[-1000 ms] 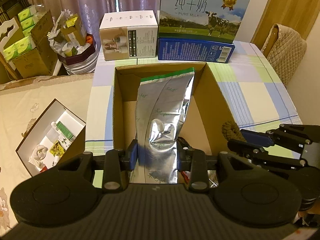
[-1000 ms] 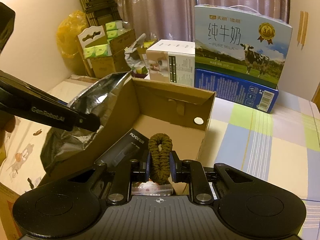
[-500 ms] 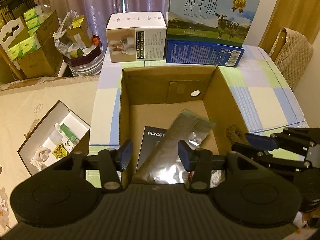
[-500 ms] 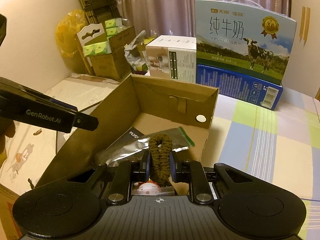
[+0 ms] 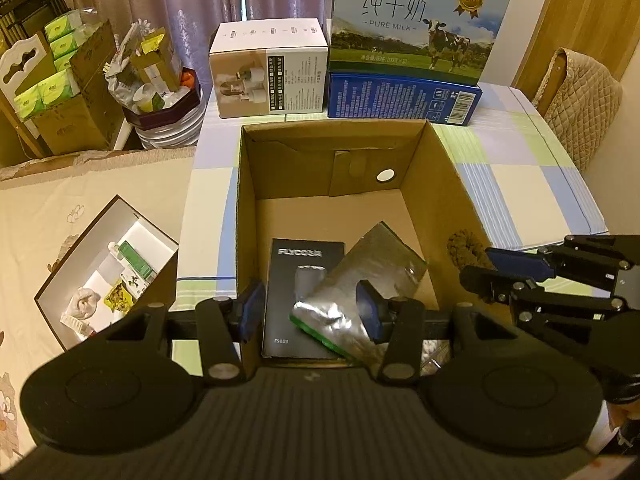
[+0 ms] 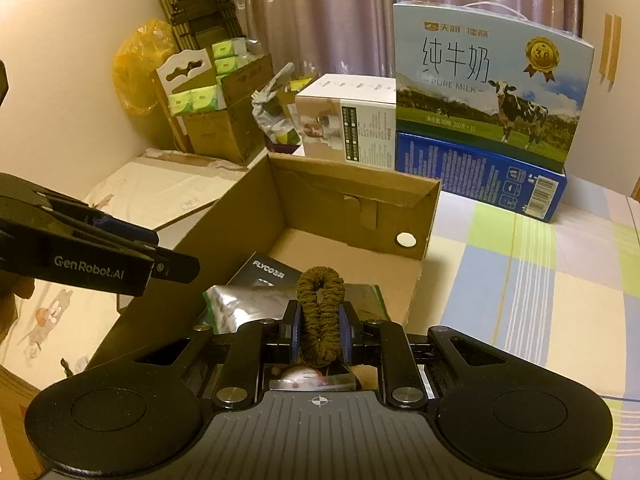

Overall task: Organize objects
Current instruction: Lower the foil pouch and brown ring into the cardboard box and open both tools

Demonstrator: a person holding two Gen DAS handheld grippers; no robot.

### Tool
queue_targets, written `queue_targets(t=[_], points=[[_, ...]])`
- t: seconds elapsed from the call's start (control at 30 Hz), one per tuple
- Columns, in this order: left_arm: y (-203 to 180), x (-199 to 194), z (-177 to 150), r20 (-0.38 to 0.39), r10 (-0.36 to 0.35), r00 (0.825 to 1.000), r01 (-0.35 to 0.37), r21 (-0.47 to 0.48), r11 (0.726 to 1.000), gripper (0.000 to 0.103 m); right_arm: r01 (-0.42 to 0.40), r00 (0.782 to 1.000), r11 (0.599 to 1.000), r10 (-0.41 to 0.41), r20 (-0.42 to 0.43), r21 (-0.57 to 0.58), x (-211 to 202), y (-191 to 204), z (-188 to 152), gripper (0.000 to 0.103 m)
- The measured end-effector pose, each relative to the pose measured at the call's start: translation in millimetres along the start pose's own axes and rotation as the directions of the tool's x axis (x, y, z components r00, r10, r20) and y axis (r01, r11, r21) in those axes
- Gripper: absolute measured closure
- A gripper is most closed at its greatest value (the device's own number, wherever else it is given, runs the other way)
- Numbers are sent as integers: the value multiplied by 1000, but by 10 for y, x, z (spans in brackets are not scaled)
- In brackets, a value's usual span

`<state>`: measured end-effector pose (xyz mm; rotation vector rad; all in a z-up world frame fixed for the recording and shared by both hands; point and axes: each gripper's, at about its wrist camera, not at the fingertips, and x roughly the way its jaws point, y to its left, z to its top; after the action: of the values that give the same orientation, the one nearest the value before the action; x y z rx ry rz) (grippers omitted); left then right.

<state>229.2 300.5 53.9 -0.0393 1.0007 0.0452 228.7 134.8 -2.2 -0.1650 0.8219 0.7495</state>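
1. Landmark: the open cardboard box (image 5: 448,184) on the checked tablecloth. The silver foil pouch (image 5: 356,284) lies on its floor, partly over the black FLYCO box (image 5: 296,276).
2. The left gripper (image 5: 310,312) hangs above the box's near edge, jaws parted and empty; the pouch sits below them, untouched.
3. The right gripper (image 6: 320,322) is clamped nearly closed on a brown scrunchie (image 6: 320,312), held over the box's near end.
4. Step in hand, by my reading: the pouch is stowed and the scrunchie is next.
5. The next move calls for lowering the scrunchie into the box and parting the jaws, with the left gripper kept clear.
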Motion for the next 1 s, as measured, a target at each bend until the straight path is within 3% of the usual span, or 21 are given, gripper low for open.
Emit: queue_targets(t=[0.2, 0.23, 0.27, 0.33, 0.77, 1.0], points=[[25, -12, -8, 3, 3, 1000, -3, -1, 1000, 58, -6, 1000, 1000, 6, 20, 20, -8, -5, 36, 86], [31, -17, -9, 4, 2, 1000, -2, -3, 1000, 57, -15, 1000, 1000, 14, 27, 27, -7, -14, 46, 83], [38, -19, -7, 5, 3, 1000, -3, -4, 1000, 57, -20, 999, 999, 19, 29, 37, 0, -30, 59, 68], [55, -30, -9, 8, 8, 1000, -8, -8, 1000, 56, -33, 999, 997, 31, 42, 67, -4, -67, 72, 57], [108, -61, -122, 8, 4, 1000, -4, -29, 1000, 52, -33, 999, 992, 30, 28, 118, -88, -163, 18, 56], [65, -263, -271, 31, -13, 999, 14, -38, 999, 42, -5, 1000, 990, 5, 0, 138, -310, -117, -131, 56]])
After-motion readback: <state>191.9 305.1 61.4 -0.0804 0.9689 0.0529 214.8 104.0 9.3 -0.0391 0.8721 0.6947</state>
